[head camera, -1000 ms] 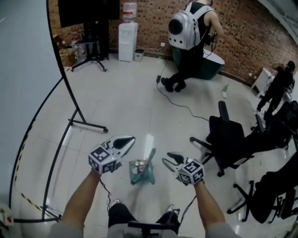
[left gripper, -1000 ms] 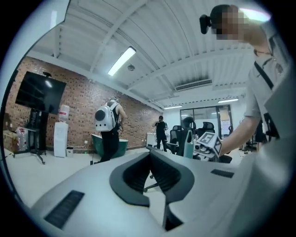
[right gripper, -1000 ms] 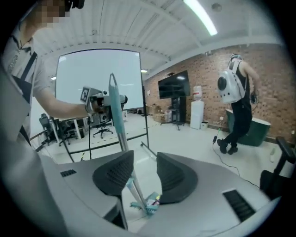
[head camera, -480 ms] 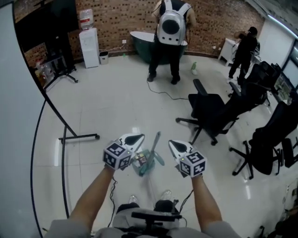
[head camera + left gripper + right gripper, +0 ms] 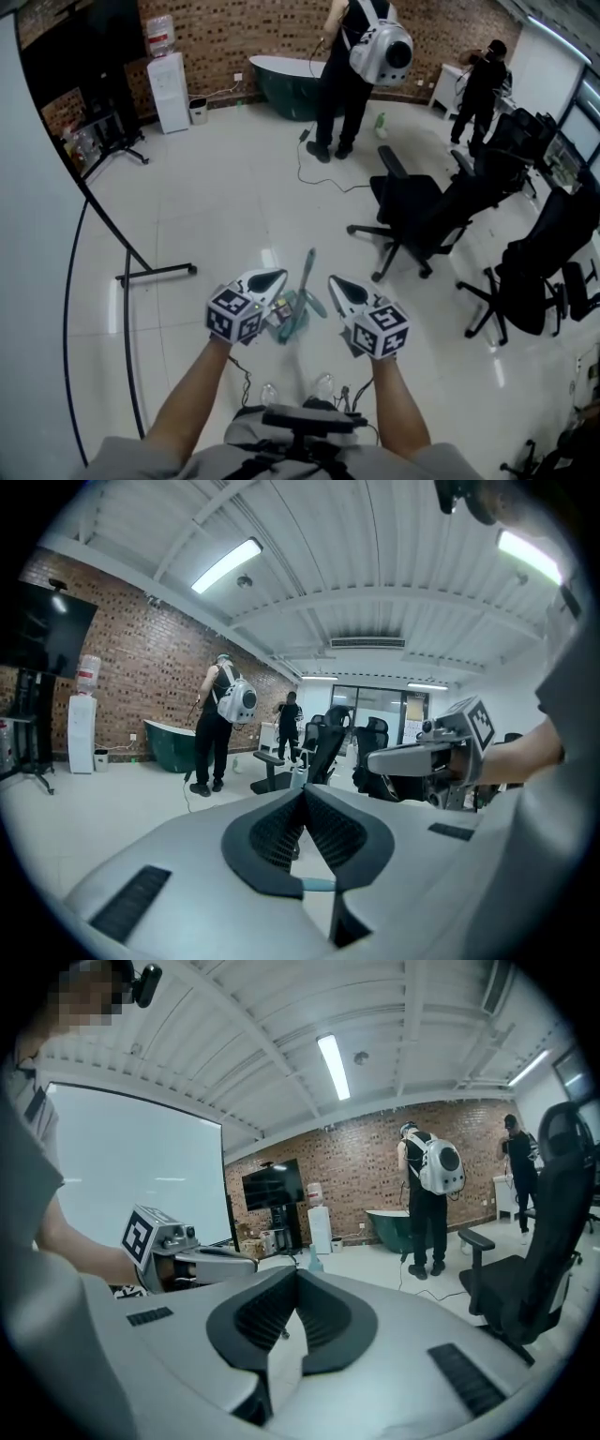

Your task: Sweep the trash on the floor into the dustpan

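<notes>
Left gripper (image 5: 272, 278) and right gripper (image 5: 337, 289) closed, empty. The teal dustpan (image 5: 291, 319) is probably light, stiff plastic; grasp its long handle (image 5: 307, 267).

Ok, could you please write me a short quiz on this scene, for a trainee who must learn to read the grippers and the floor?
1. True or false: the left gripper is shut on the teal dustpan.
2. In the head view, where is the dustpan?
A) on the floor, between the two grippers
B) hanging from the right gripper
C) lifted above both grippers
3. How do the right gripper's jaws stand, and what is between them?

Key:
1. False. Its jaws are together with nothing in them.
2. A
3. Together, with nothing between them.
</notes>
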The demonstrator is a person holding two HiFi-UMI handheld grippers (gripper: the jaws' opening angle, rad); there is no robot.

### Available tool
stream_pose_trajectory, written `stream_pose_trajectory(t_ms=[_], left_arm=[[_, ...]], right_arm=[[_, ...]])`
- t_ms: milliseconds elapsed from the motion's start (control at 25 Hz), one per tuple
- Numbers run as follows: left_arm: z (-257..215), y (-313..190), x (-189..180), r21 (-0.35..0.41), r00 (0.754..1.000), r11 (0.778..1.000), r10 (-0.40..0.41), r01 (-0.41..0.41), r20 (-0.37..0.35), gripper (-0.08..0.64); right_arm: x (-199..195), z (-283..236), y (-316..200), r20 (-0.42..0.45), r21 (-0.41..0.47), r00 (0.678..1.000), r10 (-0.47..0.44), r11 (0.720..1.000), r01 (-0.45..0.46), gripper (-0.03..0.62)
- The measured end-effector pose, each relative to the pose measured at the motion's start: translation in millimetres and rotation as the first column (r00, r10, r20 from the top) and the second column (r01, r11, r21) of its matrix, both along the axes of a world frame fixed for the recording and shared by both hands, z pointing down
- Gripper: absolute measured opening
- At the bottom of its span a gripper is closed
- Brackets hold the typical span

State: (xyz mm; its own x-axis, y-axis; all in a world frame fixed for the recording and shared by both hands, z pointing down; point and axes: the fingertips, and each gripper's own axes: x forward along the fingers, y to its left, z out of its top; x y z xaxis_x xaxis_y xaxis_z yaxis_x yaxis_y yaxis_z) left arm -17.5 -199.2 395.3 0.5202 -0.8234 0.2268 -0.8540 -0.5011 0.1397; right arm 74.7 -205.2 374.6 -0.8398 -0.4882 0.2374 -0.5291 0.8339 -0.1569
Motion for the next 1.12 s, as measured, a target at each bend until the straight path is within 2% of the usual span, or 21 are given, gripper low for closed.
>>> stream_pose_trajectory(t_ms=[360,640,1120], left_arm=[[-5.3,3.6,13.6,0.011,1.000,1.000,-0.020,0.020,-0.019,0.005],[-11.9,4.5,20.1,0.025,1.000,1.000,-0.008,0.008,0.003,0.005],[-11.1,6.4,13.7,0.022,1.000,1.000,0.001,-0.001,-0.001,0.005]], right_arm=[[4.0,-6.1,4.8,-0.010,0.030,1.000,0.012,0.999,-0.012,0.008],[5.7,-7.8,5.6,-0.012,0.041,1.000,0.016,0.999,-0.016,0.008],[-0.4,-11.5,7.1,0.003,0.047,1.000,0.030,0.998,-0.030,0.008]])
